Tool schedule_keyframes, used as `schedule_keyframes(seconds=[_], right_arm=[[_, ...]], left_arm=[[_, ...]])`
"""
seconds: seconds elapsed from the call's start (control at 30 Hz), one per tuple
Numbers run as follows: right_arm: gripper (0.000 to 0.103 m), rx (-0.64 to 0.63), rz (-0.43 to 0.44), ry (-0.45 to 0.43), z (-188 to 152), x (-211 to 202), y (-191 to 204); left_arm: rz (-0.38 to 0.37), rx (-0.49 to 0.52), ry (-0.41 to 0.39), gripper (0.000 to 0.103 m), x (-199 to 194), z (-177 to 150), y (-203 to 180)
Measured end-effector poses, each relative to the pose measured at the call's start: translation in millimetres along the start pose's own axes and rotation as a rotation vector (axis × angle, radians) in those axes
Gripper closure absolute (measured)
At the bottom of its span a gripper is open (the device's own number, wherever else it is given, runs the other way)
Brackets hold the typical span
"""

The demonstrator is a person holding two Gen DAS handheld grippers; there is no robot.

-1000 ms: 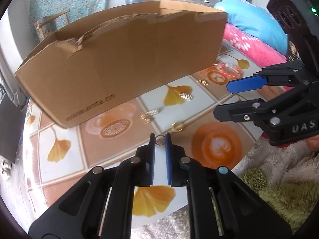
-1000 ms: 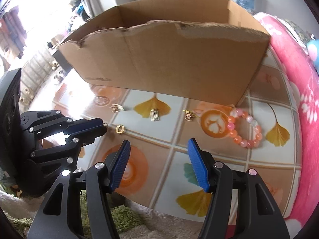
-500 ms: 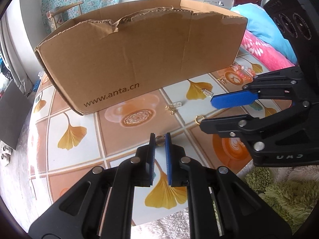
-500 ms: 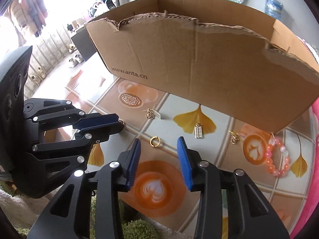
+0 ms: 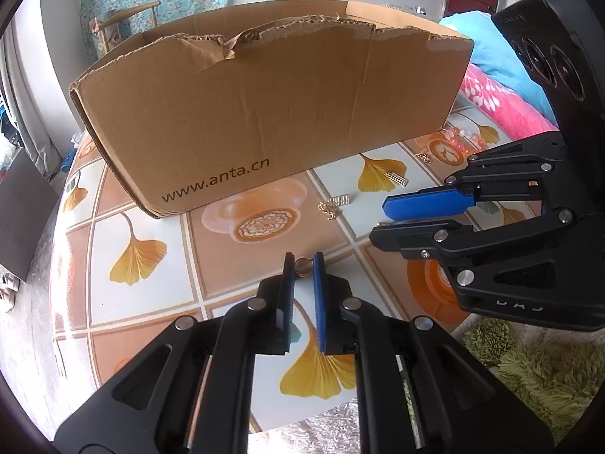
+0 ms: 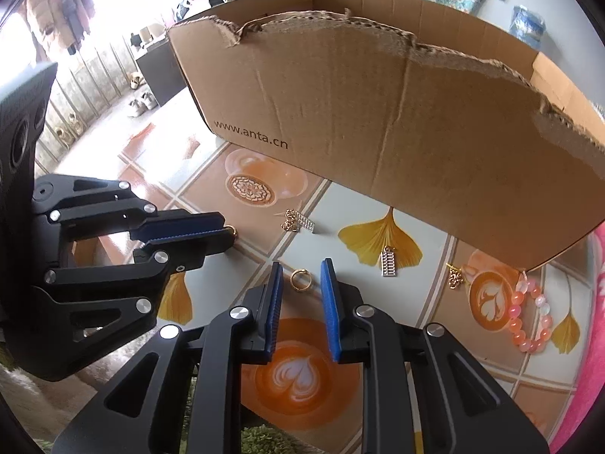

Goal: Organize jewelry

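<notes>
We see a small gold ring [image 5: 303, 266] pinched upright between the left gripper's [image 5: 303, 261] pads, off the table. A 2nd gold ring [image 6: 301, 280] lies flat on the tablecloth betw. the closing right gripper's [image 6: 301, 270] pads, untouched. Near the cardboard box [image 6: 378, 121]: 2 rhinestone bar charms [image 6: 390, 262], gold bits, pink bead bracelet [image 6: 531, 316].

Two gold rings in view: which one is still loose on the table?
The gold ring between the right gripper's closing fingers lies loose on the table, pads not yet touching. The other ring is pinched in the left gripper.
</notes>
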State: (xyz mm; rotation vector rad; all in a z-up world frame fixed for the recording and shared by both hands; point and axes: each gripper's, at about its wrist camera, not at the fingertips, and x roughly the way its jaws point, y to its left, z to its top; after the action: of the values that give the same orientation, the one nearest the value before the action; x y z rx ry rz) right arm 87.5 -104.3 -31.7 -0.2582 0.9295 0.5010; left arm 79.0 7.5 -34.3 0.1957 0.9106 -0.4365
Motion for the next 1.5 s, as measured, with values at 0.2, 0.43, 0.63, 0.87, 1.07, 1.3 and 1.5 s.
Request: schedule_keyframes(seconds=[0.2,0.43,0.63,0.87,1.07,1.3,1.5], right_arm=[[0.092,0.015,0.013,-0.002,-0.3,0.2,-1.2],[0.092,0.041,0.022,-0.011,-1.0,-5.0,-8.5],[0.092,0.058,0.033,-0.036,-1.0,-17.0,-15.5],[0.092,0.062,0.084,-0.095,2.6,-45.8,-23.9],[0.092,0.061,0.091,-0.167,8.4,-70.3,-31.3],[0.092,0.084,0.116,-0.183,5.5,-74.1,-35.8],[0.092,0.104,0.122,-0.184,3.8,-71.6,-35.6]], left_arm=[[-0.001,0.001,-0.004,0.094,-0.6,-0.4,1.0],[0.003,0.003,-0.003,0.094,-1.9,-0.3,0.3],[0.012,0.008,-0.012,0.094,-9.6,2.0,-3.2],[0.007,0.007,-0.073,0.094,-41.5,14.3,-6.8],[0.002,-0.007,-0.050,0.094,-45.5,19.2,-3.9],[0.001,-0.047,0.049,0.084,-14.6,7.6,-2.2],[0.041,-0.033,0.080,0.084,0.2,4.2,-2.0]])
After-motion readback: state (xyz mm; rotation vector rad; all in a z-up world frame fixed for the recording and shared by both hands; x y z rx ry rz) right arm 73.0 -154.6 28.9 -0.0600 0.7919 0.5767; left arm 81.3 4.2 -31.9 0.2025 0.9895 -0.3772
